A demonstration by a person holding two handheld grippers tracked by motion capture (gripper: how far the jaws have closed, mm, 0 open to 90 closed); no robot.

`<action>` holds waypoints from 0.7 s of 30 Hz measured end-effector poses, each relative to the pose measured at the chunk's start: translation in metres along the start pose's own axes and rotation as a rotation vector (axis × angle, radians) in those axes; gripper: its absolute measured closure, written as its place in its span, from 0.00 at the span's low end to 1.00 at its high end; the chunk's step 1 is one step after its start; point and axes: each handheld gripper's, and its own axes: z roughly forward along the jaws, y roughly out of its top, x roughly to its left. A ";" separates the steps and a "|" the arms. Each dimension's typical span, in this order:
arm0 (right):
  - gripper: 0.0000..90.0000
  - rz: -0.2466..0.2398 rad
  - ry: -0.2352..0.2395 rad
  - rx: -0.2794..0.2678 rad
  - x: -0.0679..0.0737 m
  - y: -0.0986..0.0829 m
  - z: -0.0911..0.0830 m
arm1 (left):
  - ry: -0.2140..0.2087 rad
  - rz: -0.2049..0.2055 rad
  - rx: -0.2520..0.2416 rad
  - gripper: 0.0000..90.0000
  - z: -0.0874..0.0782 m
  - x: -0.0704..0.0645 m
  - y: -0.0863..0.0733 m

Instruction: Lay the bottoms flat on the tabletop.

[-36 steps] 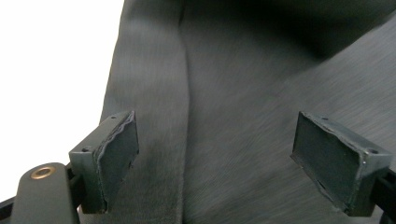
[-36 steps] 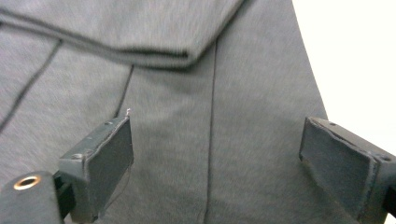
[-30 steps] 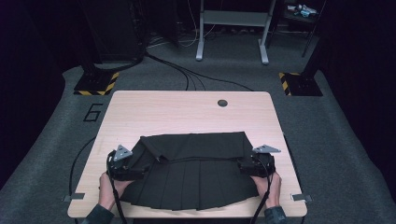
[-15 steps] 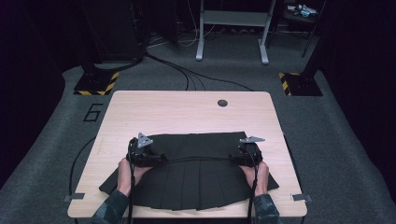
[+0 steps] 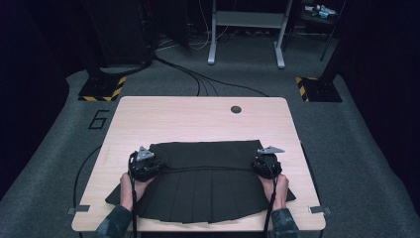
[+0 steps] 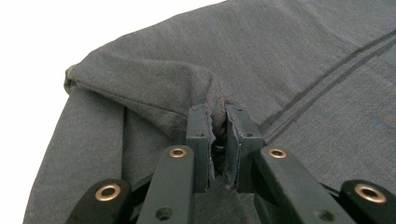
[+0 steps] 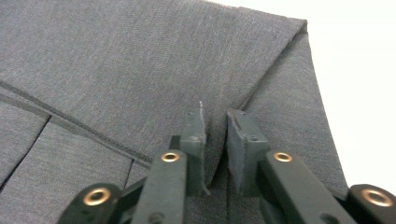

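We have both forearms coming in from the near edge, roughly parallel and well apart. Our left hand (image 5: pixel 130 186) grips the left gripper (image 6: pixel 218 133) from behind, its grey three-cornered plate facing up; its jaws stand nearly together, pinching a fold of dark fabric (image 6: pixel 299 56) between them. Our right hand (image 5: pixel 277 187) holds the right gripper (image 7: pixel 215 140) likewise, jaws a little apart with an edge of the fabric lying in the gap. Cables trail back along both wrists.

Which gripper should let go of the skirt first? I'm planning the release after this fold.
Right, probably. The right gripper shows a small gap between its jaws with the skirt fabric loose there, while the left gripper is clamped tight on a bunched pinch of cloth, anchoring its side.
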 end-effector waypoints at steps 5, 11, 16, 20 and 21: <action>0.93 -0.012 -0.007 -0.017 0.000 0.001 -0.005 | -0.001 0.003 -0.022 0.91 -0.003 0.001 0.000; 1.00 -0.018 -0.018 -0.039 -0.003 0.003 -0.013 | -0.002 0.010 -0.038 0.92 -0.007 0.002 0.004; 0.89 0.013 0.011 -0.037 -0.008 0.003 -0.014 | -0.004 0.013 -0.035 0.92 -0.007 0.003 0.006; 0.68 0.033 0.054 -0.019 -0.008 0.002 -0.009 | -0.010 0.005 -0.030 0.92 -0.005 0.004 0.006; 0.61 0.041 0.055 -0.007 -0.007 0.003 -0.006 | -0.011 0.008 -0.028 0.91 -0.005 0.004 0.006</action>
